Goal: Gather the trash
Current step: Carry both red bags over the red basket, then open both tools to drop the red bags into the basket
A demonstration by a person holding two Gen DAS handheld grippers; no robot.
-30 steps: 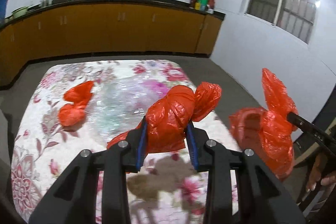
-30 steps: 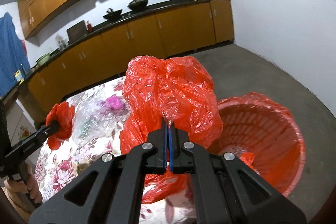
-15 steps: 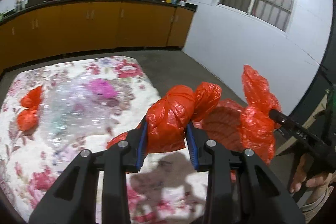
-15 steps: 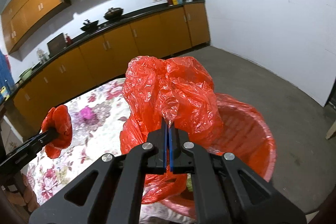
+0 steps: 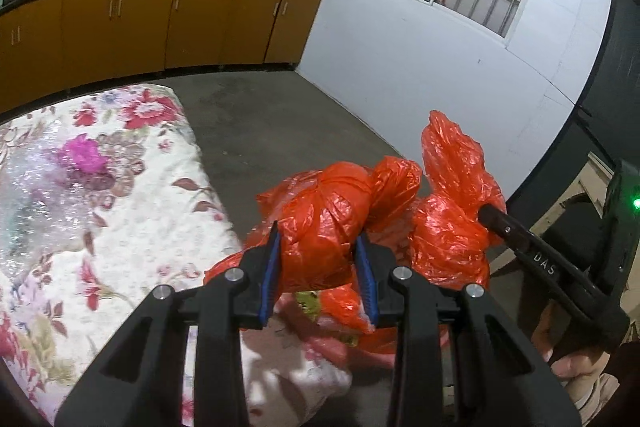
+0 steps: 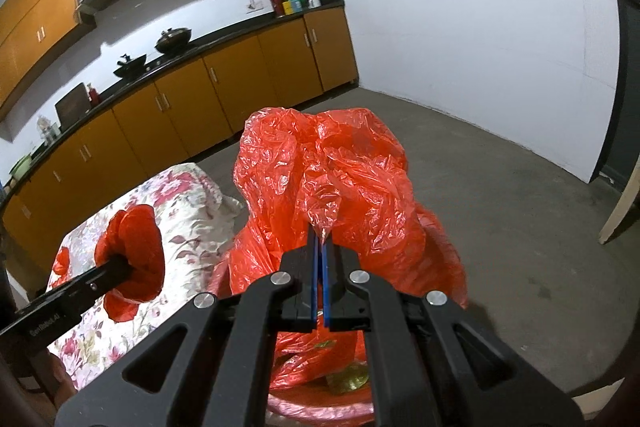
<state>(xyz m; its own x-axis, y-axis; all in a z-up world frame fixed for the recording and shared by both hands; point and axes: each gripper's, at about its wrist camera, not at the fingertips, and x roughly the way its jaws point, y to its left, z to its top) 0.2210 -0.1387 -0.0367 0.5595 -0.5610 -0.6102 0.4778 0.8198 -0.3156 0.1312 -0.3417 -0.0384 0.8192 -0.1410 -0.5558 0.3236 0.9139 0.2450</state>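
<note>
1. Two claws are in play, each carrying red plastic; the left gripper (image 5: 318, 269) is clamped on a knotted red bag bundle (image 5: 324, 223), whose bulk bulges out between and ahead of the blue pads (image 5: 273, 267); a second lobe of the bundle sticks out past the right-hand finger.
2. From the right wrist view that same bundle (image 6: 136, 259) shows at the tip of the left gripper (image 6: 120, 269), held over the edge of the floral tablecloth (image 6: 188, 227).
3. The right gripper (image 6: 320, 255) has its jaws pressed together on a thin twist of the red bin liner (image 6: 320, 171); the liner's crumpled film balloons up and forward from the fingertips, hiding most of what is behind it.
4. Below the right claw the liner hangs down into a red bin (image 6: 320, 407); only the pinkish rim is plain, with some yellowish scrap inside, too dim to name.
5. In the left wrist view the right gripper (image 5: 486, 213) comes in from the right, pinching the liner (image 5: 452, 187) just beside the bundle; a hand (image 5: 576, 375) grips its handle at the lower right.
6. Bubble wrap (image 5: 36, 187) lies on the tablecloth (image 5: 140, 227) well to the left of both claws.
</note>
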